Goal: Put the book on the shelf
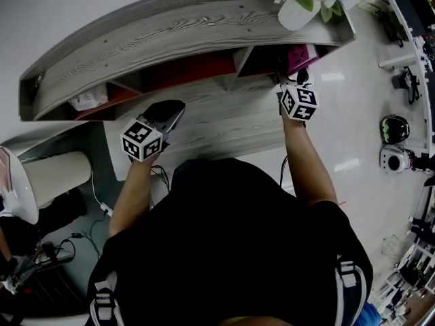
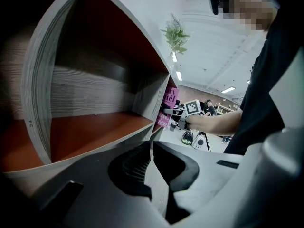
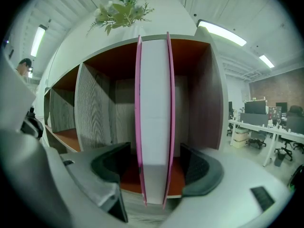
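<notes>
Grey-padded jaws of your right gripper [image 3: 156, 163] stand apart, one on each side of the book [image 3: 154, 113]. A sliver of red shelf floor shows in each gap, so nothing is clamped. The book stands upright on its bottom edge, long axis vertical, with pink covers to left and right and its white page edge facing you. It is at the front of the right-end compartment of the wood-grain shelf [image 3: 95, 108], and its near lower edge juts slightly past the front lip. A leafy plant [image 3: 121, 11] sits on top of the shelf. Your left gripper [image 2: 151, 163] has its jaws pressed together on nothing, near the shelf's front, well to the left.
</notes>
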Motion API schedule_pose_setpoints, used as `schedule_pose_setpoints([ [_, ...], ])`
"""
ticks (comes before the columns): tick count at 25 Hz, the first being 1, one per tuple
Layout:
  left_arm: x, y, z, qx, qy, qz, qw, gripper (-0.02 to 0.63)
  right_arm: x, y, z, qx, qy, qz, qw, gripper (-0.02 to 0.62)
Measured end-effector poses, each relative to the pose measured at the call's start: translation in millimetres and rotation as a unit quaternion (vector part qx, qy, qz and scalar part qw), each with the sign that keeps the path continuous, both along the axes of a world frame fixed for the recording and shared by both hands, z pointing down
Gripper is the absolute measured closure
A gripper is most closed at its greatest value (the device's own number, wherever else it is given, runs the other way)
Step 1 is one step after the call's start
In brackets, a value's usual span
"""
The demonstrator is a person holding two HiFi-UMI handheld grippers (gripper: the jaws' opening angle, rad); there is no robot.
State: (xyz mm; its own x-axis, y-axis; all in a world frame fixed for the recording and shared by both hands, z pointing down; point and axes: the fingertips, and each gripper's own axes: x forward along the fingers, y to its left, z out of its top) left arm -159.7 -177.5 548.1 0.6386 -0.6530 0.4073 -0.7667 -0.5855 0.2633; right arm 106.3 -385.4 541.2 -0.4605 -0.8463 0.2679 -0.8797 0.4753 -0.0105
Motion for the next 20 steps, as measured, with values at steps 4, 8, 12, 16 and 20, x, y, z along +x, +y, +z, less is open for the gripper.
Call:
schedule_pose_setpoints([
  [4,1.1,2.6,-1.9,0.002,0.0,0.003,1.0,0.584,5.0,7.4,-2.1,0.001,-0.002,0.004,1.0,0.278],
  [8,0.1,6.1,-2.7,0.005,0.001,0.005,1.0,0.584,9.8,16.3,-1.4,-0.001,-0.003,0.01,1.0,0.278],
  [12,0.7,11.6,-4.6,0.005,0.003,0.007,1.0,0.584,15.0,26.6,-1.6,-0.002,-0.002,0.016,1.0,0.278],
  [16,1.1,16.2,-5.0,0.007,0.003,0.01,0.9999,0.584,18.7,35.1,-1.6,-0.003,-0.003,0.021,1.0,0.278],
  [20,1.2,18.4,-7.9,0.01,0.002,0.013,0.9999,0.584,21.3,42.6,-3.8,-0.002,-0.005,0.024,1.0,0.278],
])
